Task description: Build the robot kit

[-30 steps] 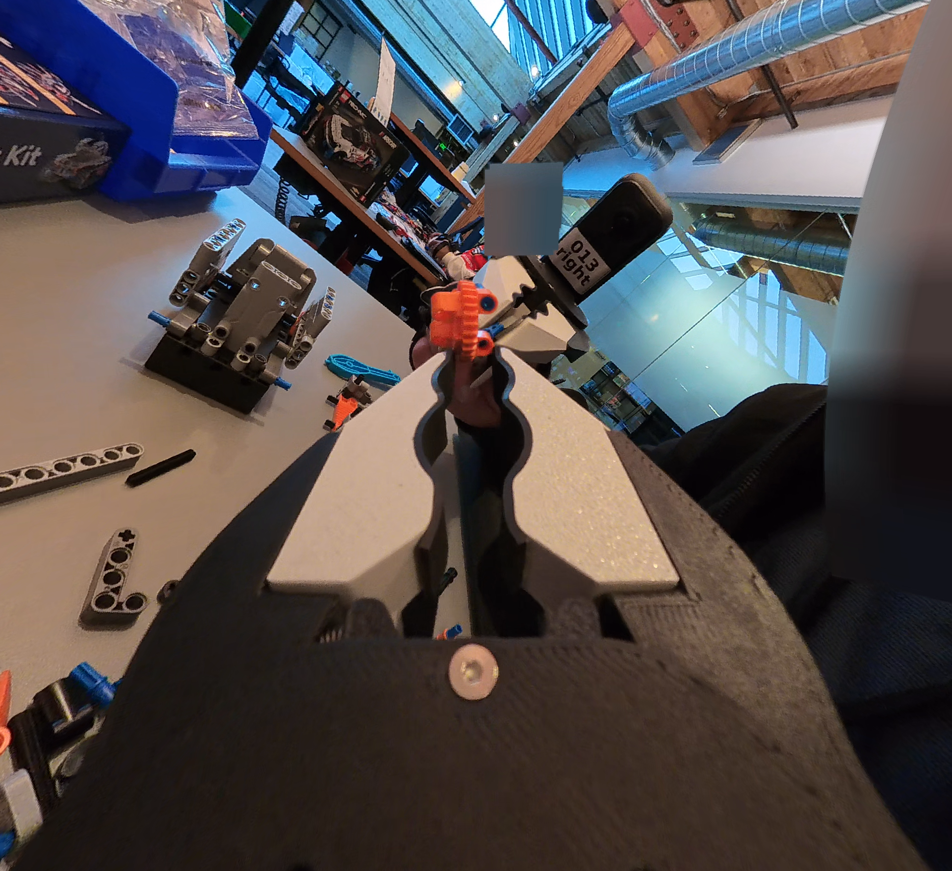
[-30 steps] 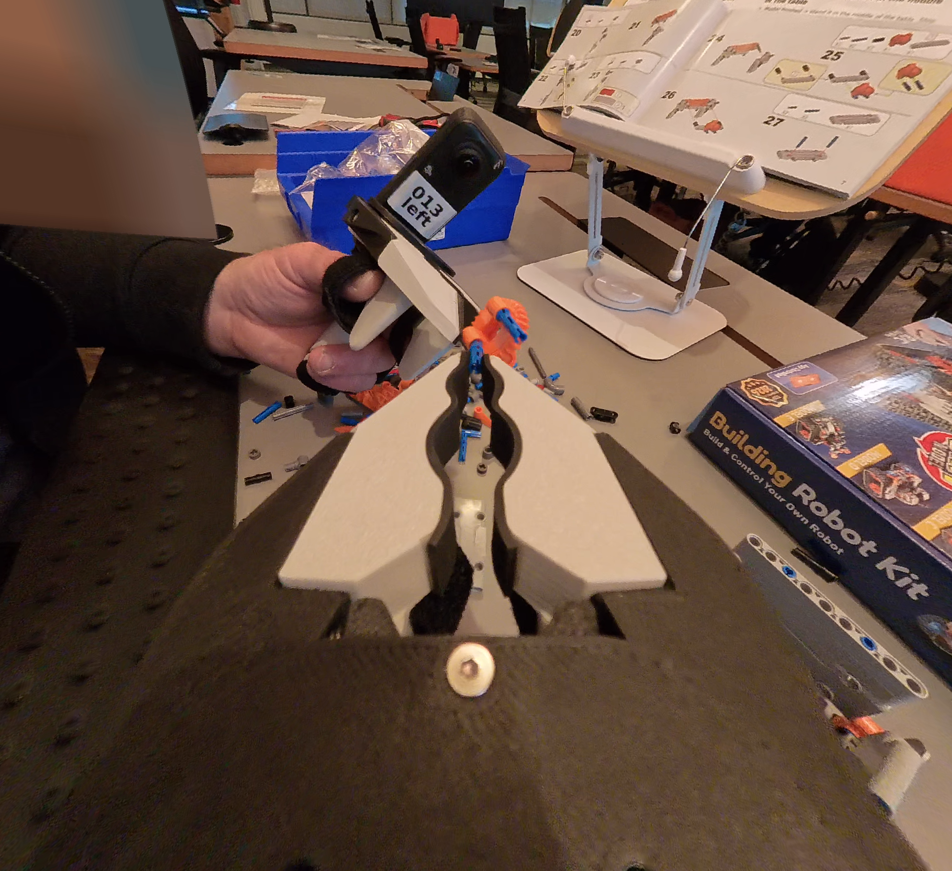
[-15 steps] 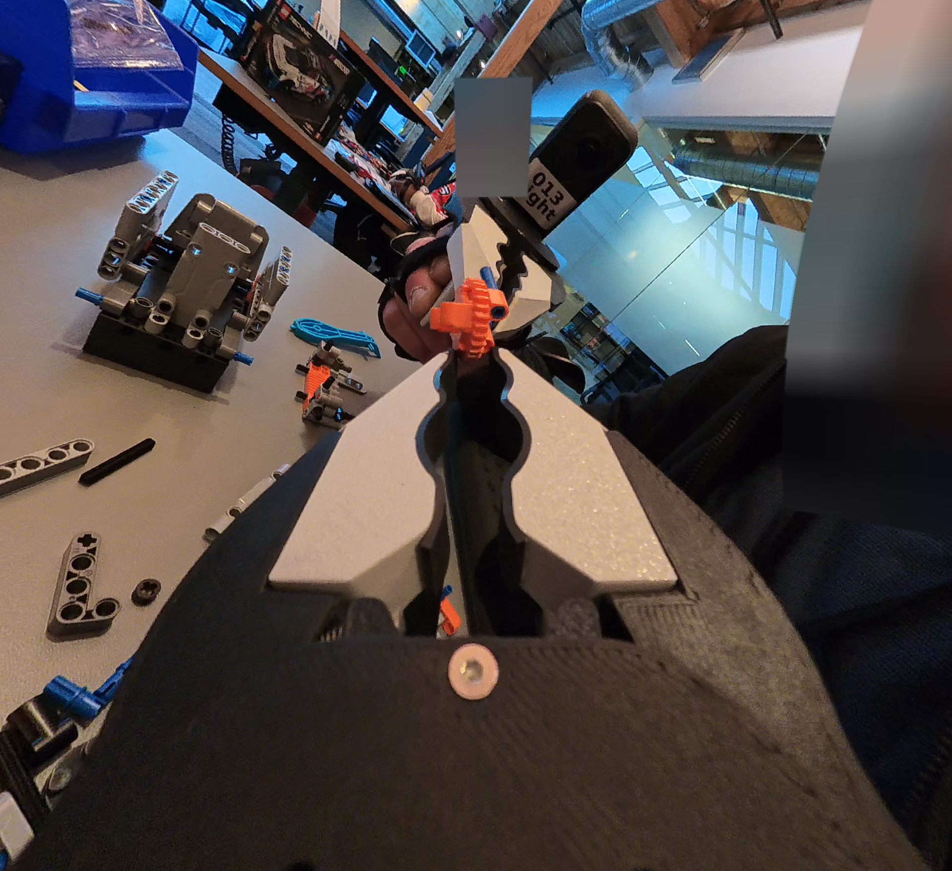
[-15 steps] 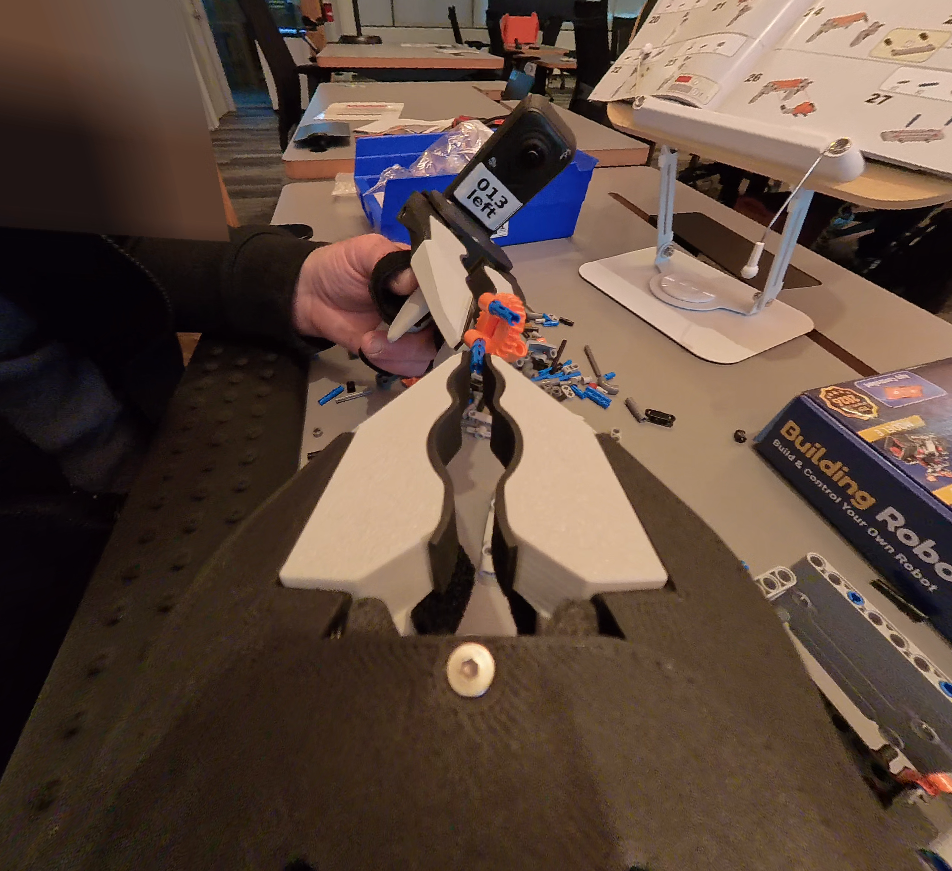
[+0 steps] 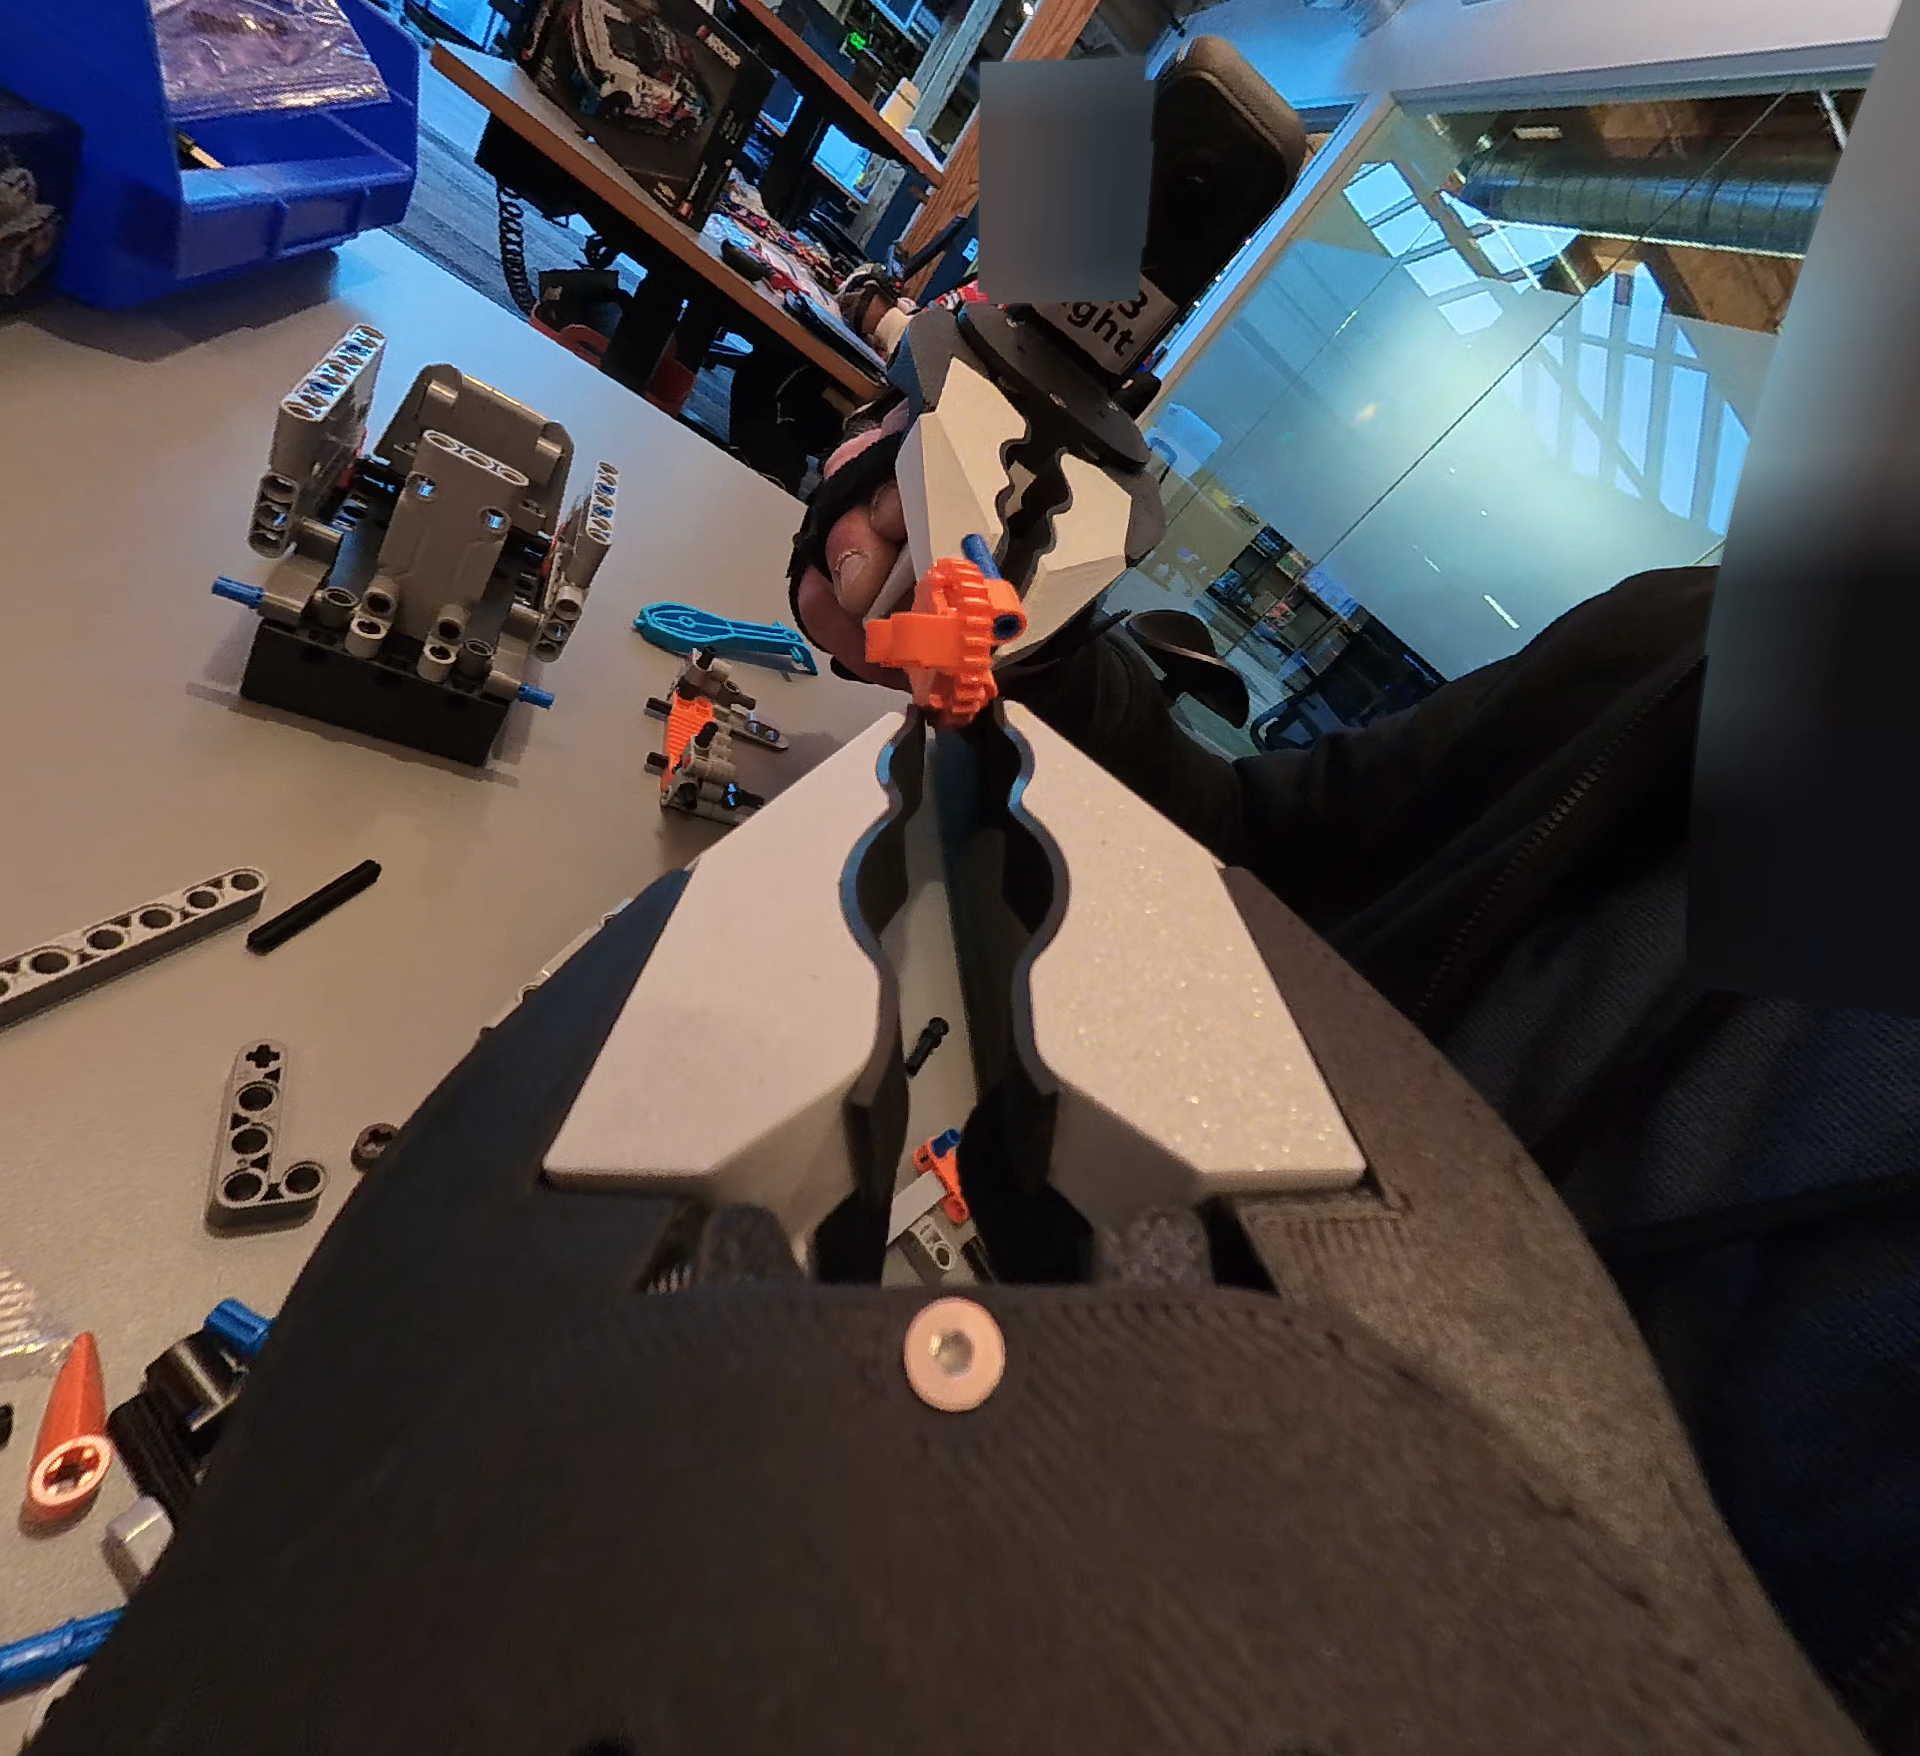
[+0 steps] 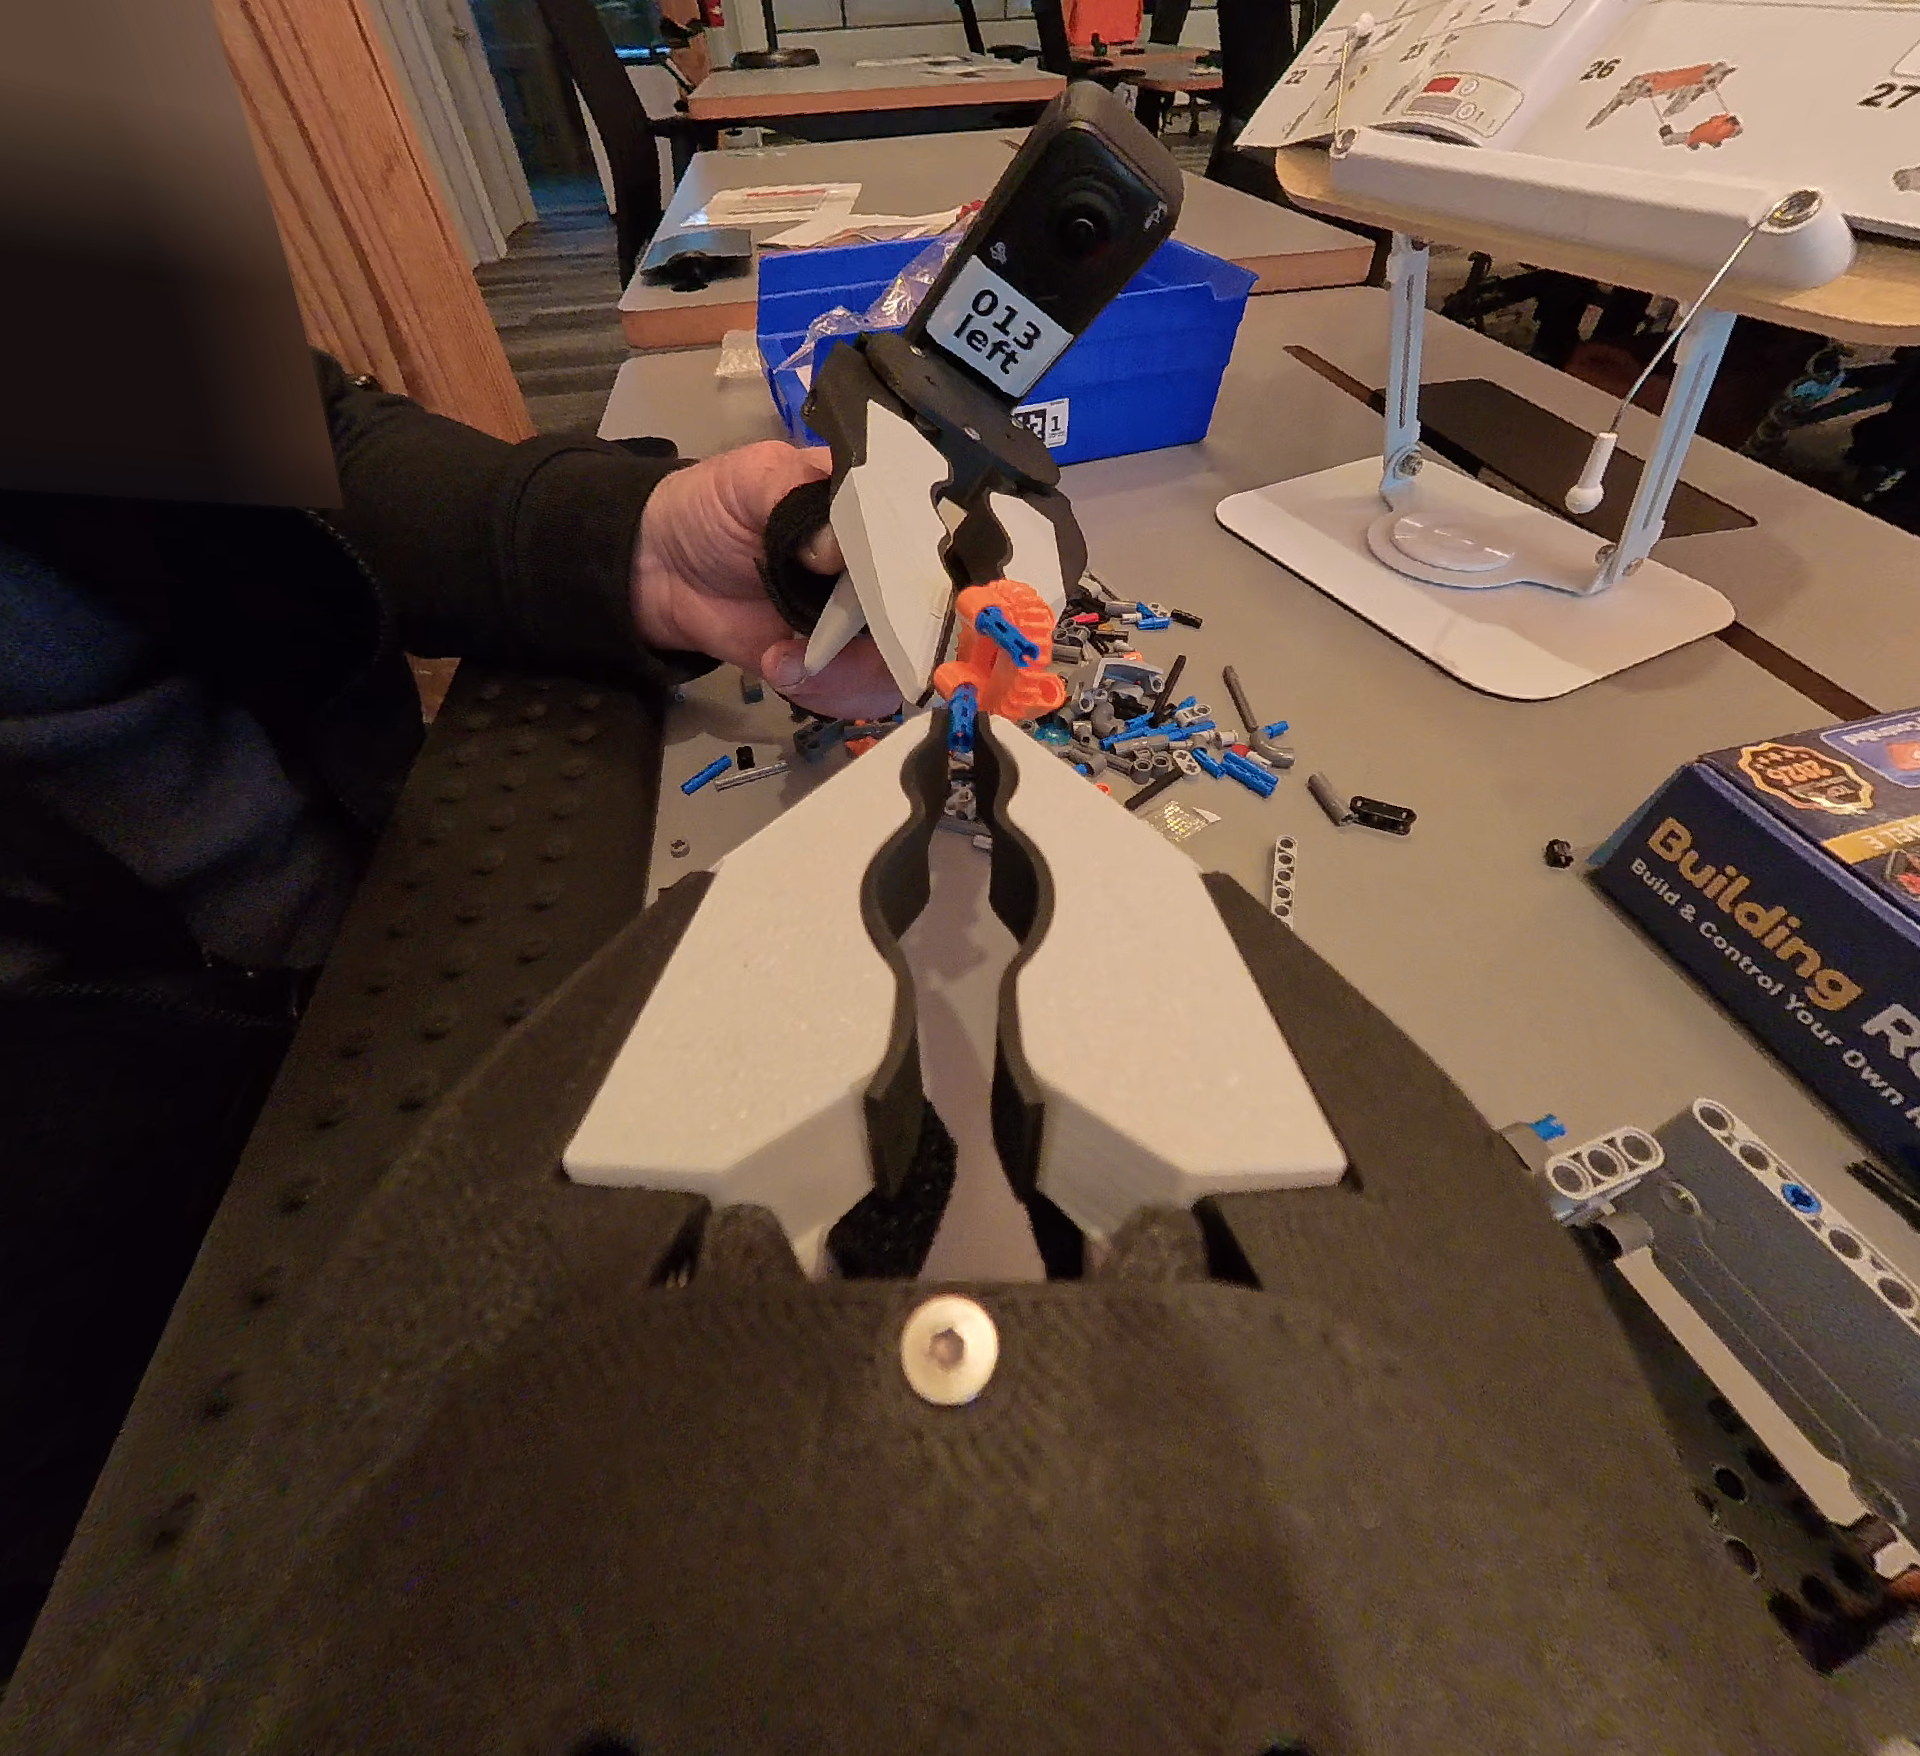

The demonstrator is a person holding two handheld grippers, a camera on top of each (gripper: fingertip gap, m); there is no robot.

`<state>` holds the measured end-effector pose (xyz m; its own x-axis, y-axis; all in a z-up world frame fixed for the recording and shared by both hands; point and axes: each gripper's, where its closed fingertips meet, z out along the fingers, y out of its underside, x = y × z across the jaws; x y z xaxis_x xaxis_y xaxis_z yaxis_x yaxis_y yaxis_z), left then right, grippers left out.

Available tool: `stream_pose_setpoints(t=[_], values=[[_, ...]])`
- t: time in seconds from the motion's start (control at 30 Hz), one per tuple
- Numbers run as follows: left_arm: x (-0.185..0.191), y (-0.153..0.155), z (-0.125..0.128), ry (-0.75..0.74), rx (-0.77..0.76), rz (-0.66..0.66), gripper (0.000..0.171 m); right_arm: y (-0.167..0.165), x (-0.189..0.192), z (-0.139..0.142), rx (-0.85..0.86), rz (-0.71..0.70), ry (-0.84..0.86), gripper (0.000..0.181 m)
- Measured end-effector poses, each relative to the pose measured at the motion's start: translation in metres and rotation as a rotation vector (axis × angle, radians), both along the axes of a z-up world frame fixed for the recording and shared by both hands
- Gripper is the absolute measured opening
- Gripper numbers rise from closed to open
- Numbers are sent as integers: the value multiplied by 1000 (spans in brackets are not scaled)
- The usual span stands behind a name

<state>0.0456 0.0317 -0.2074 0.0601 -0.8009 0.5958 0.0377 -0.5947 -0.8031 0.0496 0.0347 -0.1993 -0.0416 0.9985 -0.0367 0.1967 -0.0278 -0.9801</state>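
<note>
My left gripper (image 5: 954, 719) is shut on an orange gear piece (image 5: 951, 636) and holds it in the air above the grey table (image 5: 125, 719). My right gripper (image 6: 961, 727) is shut on a blue pin (image 6: 961, 714) that sticks into the same orange piece (image 6: 997, 652). The two grippers meet tip to tip. The right gripper shows in the left wrist view (image 5: 971, 584), held by a hand. The left gripper shows in the right wrist view (image 6: 977, 626), also held by a hand.
A grey and black brick assembly (image 5: 416, 563), loose grey beams (image 5: 125, 948), a black axle (image 5: 312, 906) and a blue bin (image 5: 208, 148) lie to the left. A pile of small parts (image 6: 1164, 730), a booklet stand (image 6: 1475, 584) and a blue kit box (image 6: 1818, 927) lie to the right. The grippers are tip to tip, or close to it. Left tips and right tips are each some 15 cm from the black axle (image 5: 312, 906).
Both grippers have stayed shut and joined at the orange piece. The pair has shifted over the table, and each gripper now stands more upright in the other's view.
</note>
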Motion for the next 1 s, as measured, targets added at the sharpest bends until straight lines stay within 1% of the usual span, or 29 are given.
stream_pose_setpoints(t=[0.03,0.07,0.23,0.37,0.47,0.53,0.7,1.0], values=[[0,0,-1,11,5,4,7,1,0,0,-1,-3,1,2],[-1,1,-4,32,17,15,1,1,1,1,-7,0,5,2],[-2,1,-12,87,22,11,2,2,4,-8,-5,-7,-47,2],[-4,3,-15,97,12,25,2,-2,5,-13,-9,16,-79,2],[-7,6,-18,110,6,38,2,-4,7,-30,-6,25,-165,3],[-10,7,-19,116,-1,43,2,-5,5,-35,-3,34,-186,3],[-11,7,-22,134,-3,48,2,-4,6,-32,-12,30,-171,2],[-7,4,-20,108,-19,28,1,0,5,-17,3,4,-86,2]])
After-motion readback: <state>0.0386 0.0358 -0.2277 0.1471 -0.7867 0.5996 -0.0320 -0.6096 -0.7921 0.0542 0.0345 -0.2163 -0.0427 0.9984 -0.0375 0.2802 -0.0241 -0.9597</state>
